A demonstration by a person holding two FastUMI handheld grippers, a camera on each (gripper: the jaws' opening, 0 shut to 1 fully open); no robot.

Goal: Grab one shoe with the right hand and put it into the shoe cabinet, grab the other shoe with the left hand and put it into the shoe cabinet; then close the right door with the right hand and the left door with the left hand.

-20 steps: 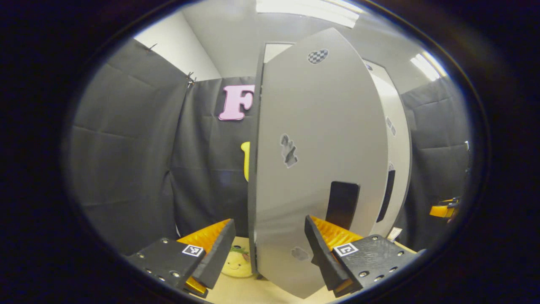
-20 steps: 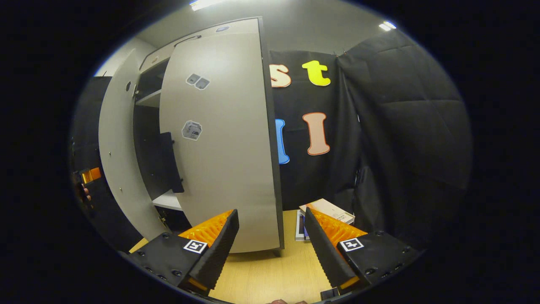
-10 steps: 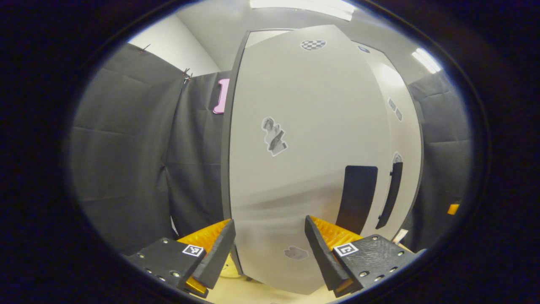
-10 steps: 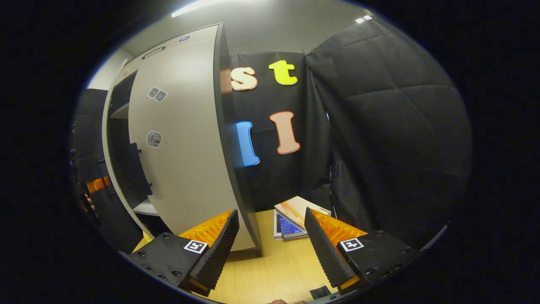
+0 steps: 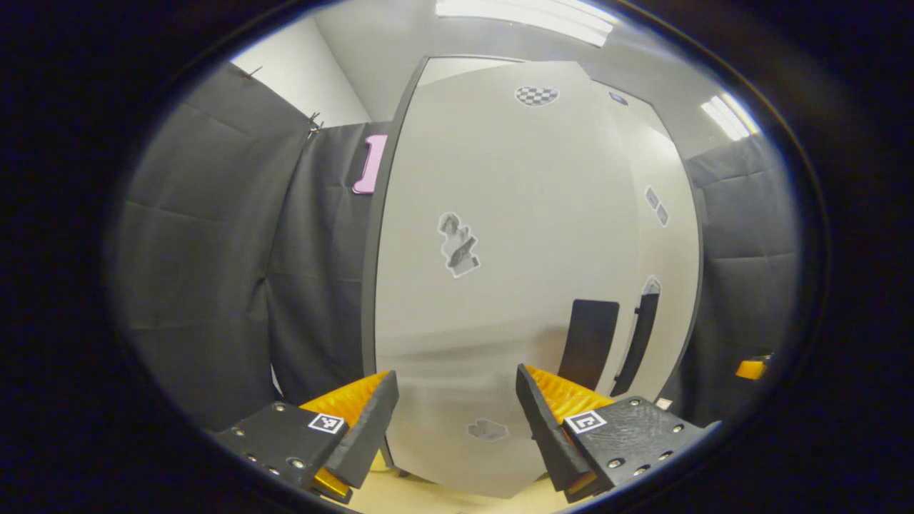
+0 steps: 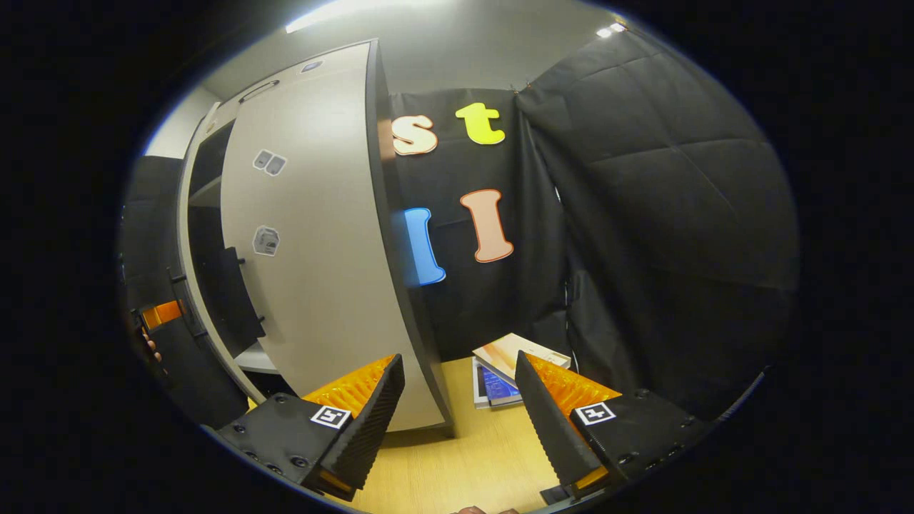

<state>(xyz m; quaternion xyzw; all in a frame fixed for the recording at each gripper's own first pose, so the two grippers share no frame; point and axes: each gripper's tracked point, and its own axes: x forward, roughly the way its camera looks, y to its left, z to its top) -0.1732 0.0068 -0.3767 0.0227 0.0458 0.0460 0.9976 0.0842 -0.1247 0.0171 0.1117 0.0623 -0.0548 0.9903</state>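
Observation:
The grey left door [image 5: 514, 214] of the shoe cabinet stands broad and close ahead in the left gripper view, its black handle [image 5: 588, 343] low on the right. My left gripper [image 5: 457, 428] is open, with the door's lower part seen between its fingers. The right door [image 5: 664, 235] adjoins it, with its handle [image 5: 639, 343] edge-on. In the right gripper view the right door [image 6: 321, 271] stands slightly ajar, and a dark gap with a white shelf [image 6: 253, 358] lies to its left. My right gripper [image 6: 460, 428] is open over the wooden table [image 6: 464, 464].
A few books [image 6: 510, 365] lie on the table behind the right door's outer edge. Black cloth walls close in on both sides. The left gripper [image 6: 161, 314] and a hand show at the far left of the right gripper view. The right gripper [image 5: 751, 368] shows at the far right of the left gripper view.
The left door has swung from edge-on toward the cabinet and now faces the left camera broadly. The right gripper view has turned rightward, so the right door sits farther left.

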